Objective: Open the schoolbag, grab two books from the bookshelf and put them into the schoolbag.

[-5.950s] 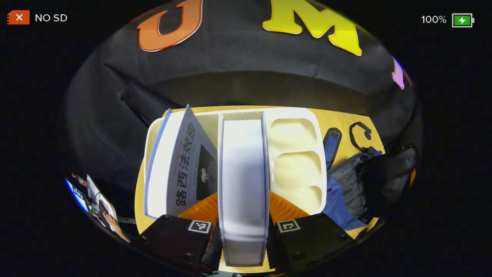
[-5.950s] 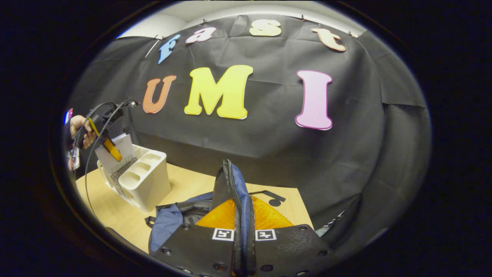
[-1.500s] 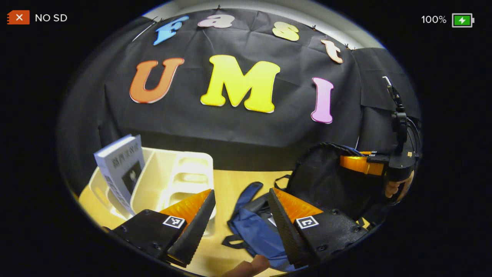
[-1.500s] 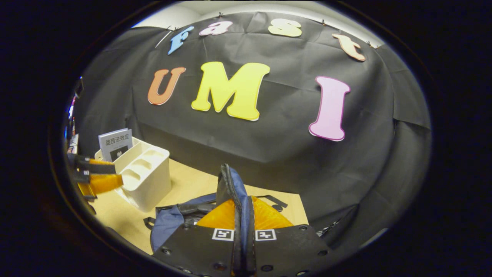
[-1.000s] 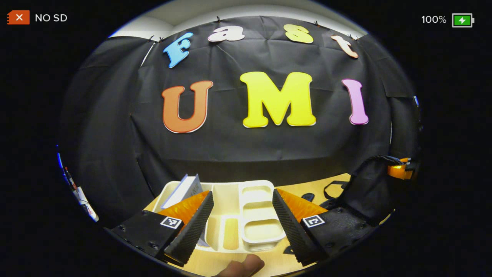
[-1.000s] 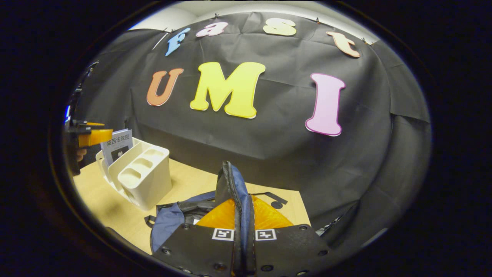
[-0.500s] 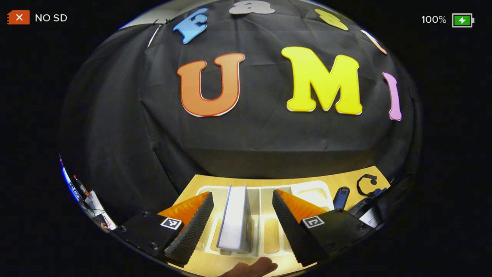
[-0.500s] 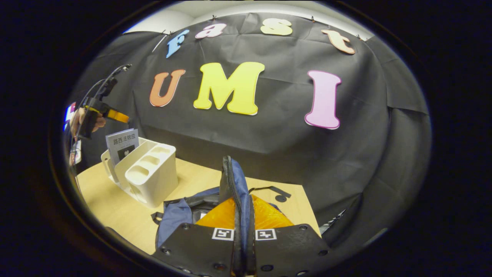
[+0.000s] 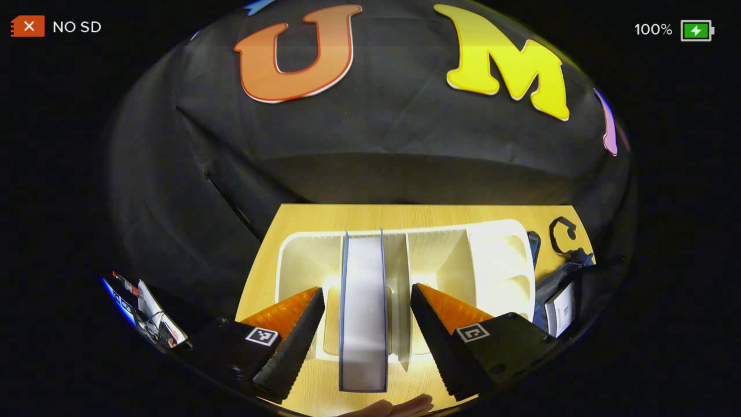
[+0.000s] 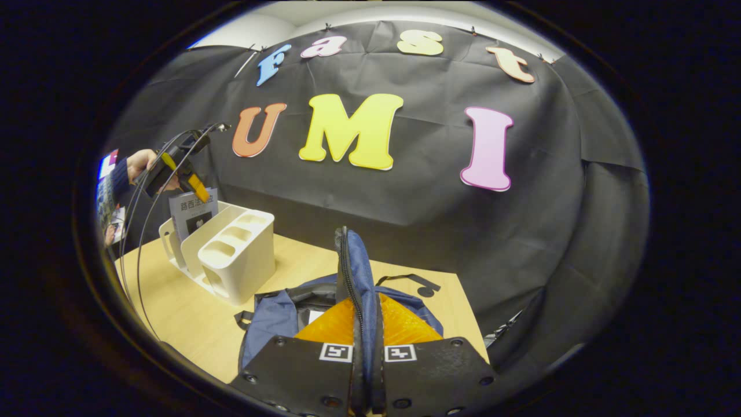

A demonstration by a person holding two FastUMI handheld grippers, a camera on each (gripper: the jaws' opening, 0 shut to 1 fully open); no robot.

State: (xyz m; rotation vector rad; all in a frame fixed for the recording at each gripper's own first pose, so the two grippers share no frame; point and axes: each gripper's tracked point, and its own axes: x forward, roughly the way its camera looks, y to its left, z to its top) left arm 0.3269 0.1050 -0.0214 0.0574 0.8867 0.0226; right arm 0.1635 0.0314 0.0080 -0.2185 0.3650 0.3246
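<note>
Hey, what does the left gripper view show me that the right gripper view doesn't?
Left gripper view: the left gripper, open, looking down into the bookshelf slots, the book edge-on between its fingers. Right gripper view: the right gripper shut on the schoolbag at its raised flap, plus the book's front cover and the hand holding the left gripper. Shared: bookshelf, book, schoolbag, table.
</note>
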